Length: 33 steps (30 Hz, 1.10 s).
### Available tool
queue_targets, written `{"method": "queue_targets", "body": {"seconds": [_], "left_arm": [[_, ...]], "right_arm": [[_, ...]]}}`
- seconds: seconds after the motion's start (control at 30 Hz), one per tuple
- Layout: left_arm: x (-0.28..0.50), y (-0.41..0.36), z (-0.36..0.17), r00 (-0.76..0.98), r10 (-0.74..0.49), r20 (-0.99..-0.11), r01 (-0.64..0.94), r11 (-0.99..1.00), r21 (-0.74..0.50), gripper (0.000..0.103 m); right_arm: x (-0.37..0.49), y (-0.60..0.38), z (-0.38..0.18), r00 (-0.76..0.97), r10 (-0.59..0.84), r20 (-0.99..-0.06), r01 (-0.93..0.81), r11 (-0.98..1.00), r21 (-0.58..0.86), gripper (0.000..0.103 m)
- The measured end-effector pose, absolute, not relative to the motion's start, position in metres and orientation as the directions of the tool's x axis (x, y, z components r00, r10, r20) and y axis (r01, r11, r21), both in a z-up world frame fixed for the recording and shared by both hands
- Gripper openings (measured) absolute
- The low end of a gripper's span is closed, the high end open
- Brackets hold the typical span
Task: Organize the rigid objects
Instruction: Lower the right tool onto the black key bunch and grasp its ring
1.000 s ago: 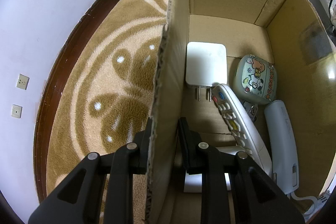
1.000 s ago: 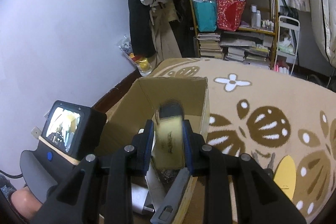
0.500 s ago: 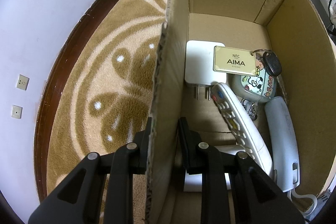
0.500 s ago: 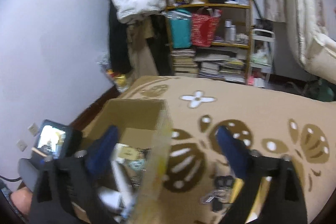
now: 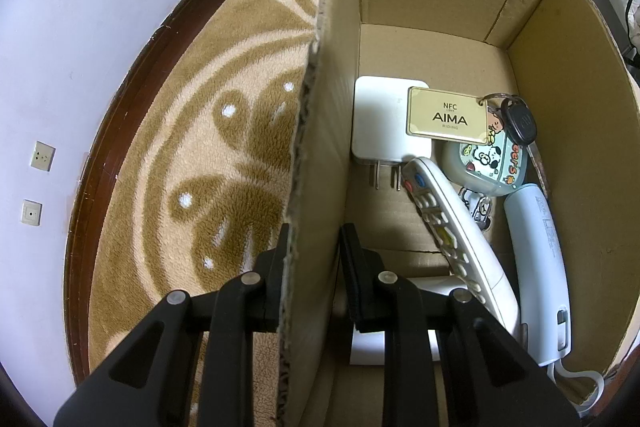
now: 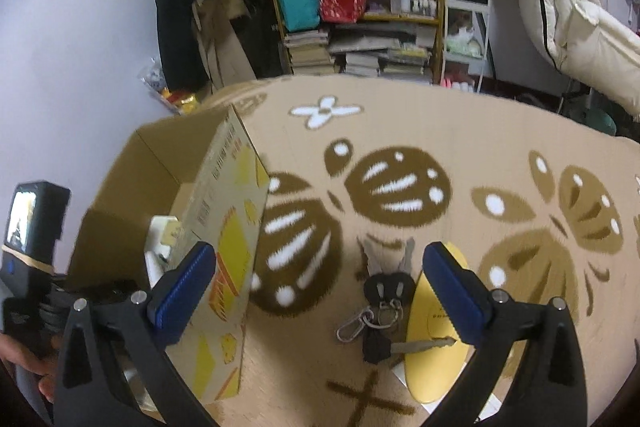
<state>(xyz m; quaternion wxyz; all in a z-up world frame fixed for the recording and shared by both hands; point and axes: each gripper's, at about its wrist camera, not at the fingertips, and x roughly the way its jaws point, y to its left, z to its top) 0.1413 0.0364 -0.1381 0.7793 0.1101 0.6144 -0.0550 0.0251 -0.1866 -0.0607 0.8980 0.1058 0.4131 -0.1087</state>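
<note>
A gold tag (image 5: 447, 117) reading "NFC AIMA RIDING" is lying inside the cardboard box (image 5: 568, 131), resting on the white charger (image 5: 384, 123) and the cartoon case (image 5: 490, 163), its black key (image 5: 519, 121) beside it. A second ago that tag was pinched in the right gripper (image 6: 320, 279); its jaws have just been opening and are now standing wide and empty above a key bunch (image 6: 386, 307) and yellow disc (image 6: 436, 323) on the rug (image 6: 400, 131). The left gripper (image 5: 312, 259) is staying clamped narrowly on the box wall.
</note>
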Motion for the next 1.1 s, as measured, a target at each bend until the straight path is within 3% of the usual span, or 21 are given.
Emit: {"method": "queue_targets", "body": {"seconds": [0.2,0.5,0.57,0.67,1.1], "left_arm": [[0.141,0.036,-0.139,0.239,0.051,-0.970,0.222,0.969,0.105,0.022],[0.141,0.035,-0.139,0.238,0.048,-0.970,0.221,0.970,0.103,0.022],[0.141,0.035,-0.139,0.237,0.049,-0.970,0.221,0.970,0.103,0.022],[0.141,0.035,-0.139,0.238,0.050,-0.970,0.222,0.969,0.104,0.022],[0.141,0.035,-0.140,0.238,0.051,-0.970,0.224,0.969,0.106,0.022]], "right_arm": [[0.029,-0.196,-0.082,0.566,-0.021,-0.824,0.296,0.938,0.179,0.103],[0.029,-0.211,-0.107,0.475,-0.023,-0.879,0.369,0.913,0.176,0.103],[0.029,-0.215,-0.114,0.457,0.003,-0.889,0.383,0.902,0.200,0.089],[0.029,-0.221,-0.126,0.437,0.057,-0.898,0.407,0.878,0.254,0.077],[0.032,-0.218,-0.144,0.392,0.040,-0.919,0.412,0.886,0.214,0.076]]}}
